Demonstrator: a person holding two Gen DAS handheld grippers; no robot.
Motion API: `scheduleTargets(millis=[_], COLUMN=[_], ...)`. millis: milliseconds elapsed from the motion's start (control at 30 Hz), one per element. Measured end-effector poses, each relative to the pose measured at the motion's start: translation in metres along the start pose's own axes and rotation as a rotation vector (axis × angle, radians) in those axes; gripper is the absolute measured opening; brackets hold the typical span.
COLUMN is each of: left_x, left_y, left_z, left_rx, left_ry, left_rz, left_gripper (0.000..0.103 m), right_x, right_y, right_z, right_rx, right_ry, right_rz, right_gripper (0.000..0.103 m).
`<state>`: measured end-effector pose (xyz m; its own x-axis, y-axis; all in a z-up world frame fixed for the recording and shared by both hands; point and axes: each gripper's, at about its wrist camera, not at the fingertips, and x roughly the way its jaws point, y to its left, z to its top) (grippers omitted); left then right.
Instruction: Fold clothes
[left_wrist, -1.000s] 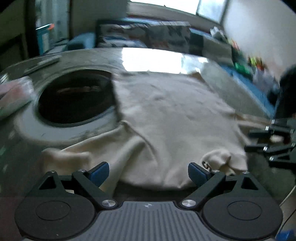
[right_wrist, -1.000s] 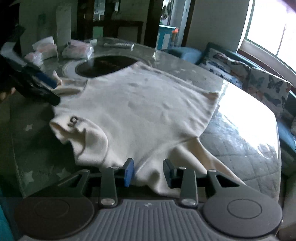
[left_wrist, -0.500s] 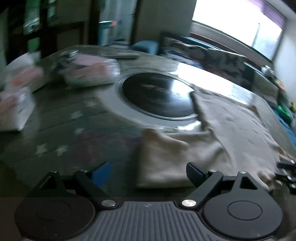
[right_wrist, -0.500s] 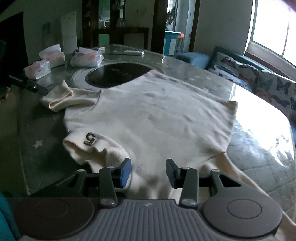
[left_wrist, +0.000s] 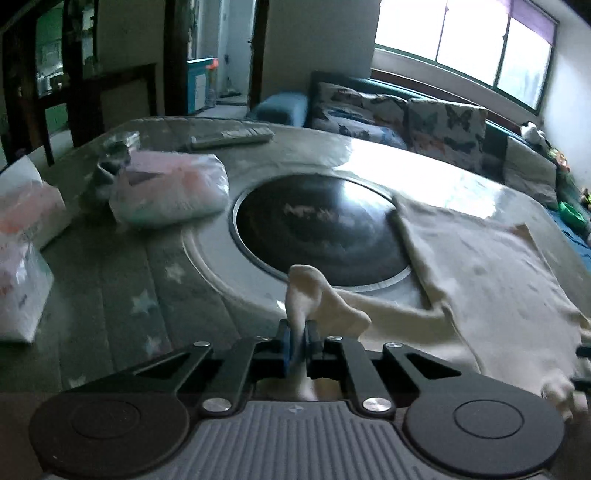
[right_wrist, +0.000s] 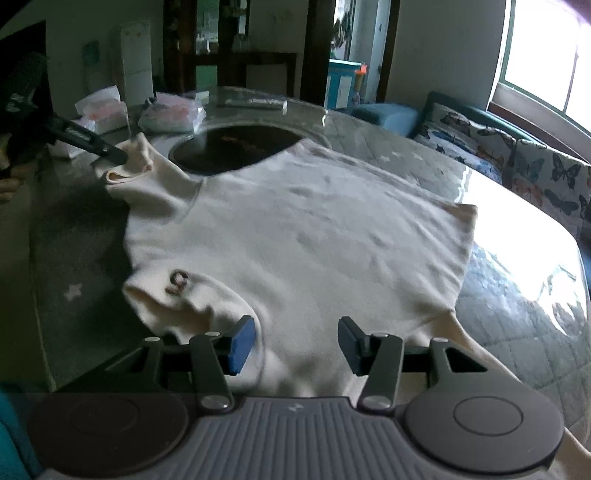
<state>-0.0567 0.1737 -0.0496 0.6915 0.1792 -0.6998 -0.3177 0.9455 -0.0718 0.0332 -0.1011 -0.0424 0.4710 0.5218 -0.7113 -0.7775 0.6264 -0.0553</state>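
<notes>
Cream sweater (right_wrist: 295, 236) spread across the table (right_wrist: 74, 266) at frame centre, your left gripper (left_wrist: 297, 345) clenched on its sleeve cuff (left_wrist: 306, 291), your right gripper (right_wrist: 295, 341) opening, pads clear above the collar edge.

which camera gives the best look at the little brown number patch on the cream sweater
The right wrist view: the small brown number patch sits unobstructed near the collar of the cream knit sweater. The left wrist view shows only a sleeve and part of the sweater body; no patch can be made out there.

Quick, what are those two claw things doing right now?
Left gripper: closed, pinching the cream knitted sweater's sleeve.
Right gripper: opening, jaws apart above the sweater, gripping nothing.
</notes>
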Motion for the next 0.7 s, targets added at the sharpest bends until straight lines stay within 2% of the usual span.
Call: scheduleTargets(millis=[100, 200, 300, 533, 633, 700], left_x=[0.01, 0.017, 0.016, 0.044, 0.039, 0.033], left_y=[-0.002, -0.001, -0.003, 0.008, 0.009, 0.006], left_z=[0.002, 0.004, 0.009, 0.011, 0.015, 0.017], left_rx=[0.048, 0.052, 0.069, 0.064, 0.06, 0.061], left_ry=[0.01, 0.019, -0.007, 0.045, 0.044, 0.037], left_rz=[0.034, 0.058, 0.055, 0.115, 0.133, 0.128], left_gripper=[0.008, 0.008, 0.009, 0.015, 0.018, 0.02], right_x=[0.005, 0.007, 0.005, 0.008, 0.014, 0.019], right_y=[0.005, 0.01, 0.015, 0.017, 0.023, 0.028], right_z=[0.001, 0.002, 0.005, 0.014, 0.016, 0.013], right_rx=[-0.007, -0.029, -0.06, -0.007, -0.012, -0.032], right_ry=[0.0, -0.004, -0.021, -0.072, -0.05, -0.028], right_rz=[0.014, 0.017, 0.014, 0.07, 0.097, 0.109], right_gripper=[0.05, 0.049, 0.049, 0.046, 0.045, 0.041])
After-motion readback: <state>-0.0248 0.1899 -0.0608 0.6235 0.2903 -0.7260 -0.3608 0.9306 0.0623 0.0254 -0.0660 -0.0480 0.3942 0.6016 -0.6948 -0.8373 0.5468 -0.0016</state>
